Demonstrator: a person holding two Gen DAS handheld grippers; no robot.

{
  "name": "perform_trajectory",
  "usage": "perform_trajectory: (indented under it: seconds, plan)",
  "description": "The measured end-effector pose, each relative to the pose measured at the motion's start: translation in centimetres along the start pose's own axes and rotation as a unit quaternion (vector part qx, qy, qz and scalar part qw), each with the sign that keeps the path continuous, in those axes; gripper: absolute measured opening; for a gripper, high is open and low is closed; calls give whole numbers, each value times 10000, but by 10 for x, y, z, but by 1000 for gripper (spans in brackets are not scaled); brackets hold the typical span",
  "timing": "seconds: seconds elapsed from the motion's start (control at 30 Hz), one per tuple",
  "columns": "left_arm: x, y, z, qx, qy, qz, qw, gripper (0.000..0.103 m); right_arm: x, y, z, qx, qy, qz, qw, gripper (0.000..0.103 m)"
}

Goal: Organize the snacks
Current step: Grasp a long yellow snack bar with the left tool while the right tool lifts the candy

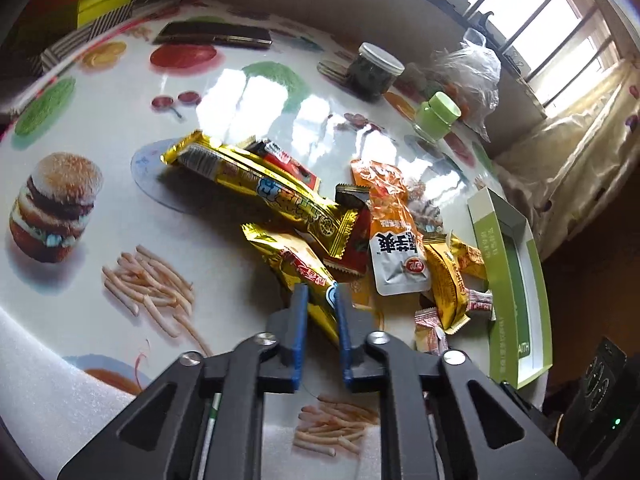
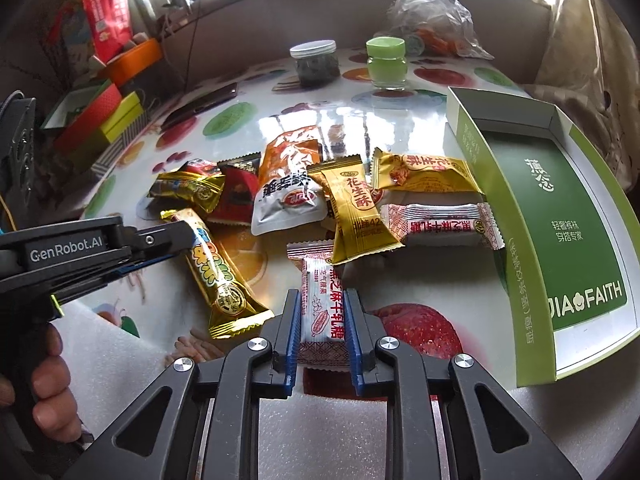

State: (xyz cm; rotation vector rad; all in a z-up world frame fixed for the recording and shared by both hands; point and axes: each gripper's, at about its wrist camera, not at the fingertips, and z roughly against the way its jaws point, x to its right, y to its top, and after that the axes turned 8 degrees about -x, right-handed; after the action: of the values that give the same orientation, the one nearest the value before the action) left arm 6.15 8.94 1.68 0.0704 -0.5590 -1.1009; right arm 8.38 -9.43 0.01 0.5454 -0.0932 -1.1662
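The right gripper is clamping its blue pads on the near end of one white-and-red nougat packet, which is lying just in front of the snack heap. The left gripper is closing its pads on one gold snack bar at the heap's near-left edge; in the right wrist view that same gripper is gripping the bar by its far end while the bar is resting flat on the table. Within the heap, counted from the right wrist view, two gold bars are showing, the second one at the far left; two yellow peanut-crisp packets are lying at centre and right; a second nougat packet is sitting at the heap's right edge; one orange-and-white pouch is overlapping the middle, and one dark red packet is lying to its left. One green box, open on top, is standing just right of the heap, its near corner reaching the table edge. Bare tabletop is lying between the heap and the far items. Beyond the heap, one dark-filled jar and one green-lidded jar are standing apart, with one clear plastic bag behind them.
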Motion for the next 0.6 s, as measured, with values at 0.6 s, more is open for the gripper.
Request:
perform_trajectory:
  seconds: [0.6]
  plan:
    - [-4, -3, -11, -450, -393, 242, 9979, 41, -15, -4, 3, -82, 472, 199, 9987, 19]
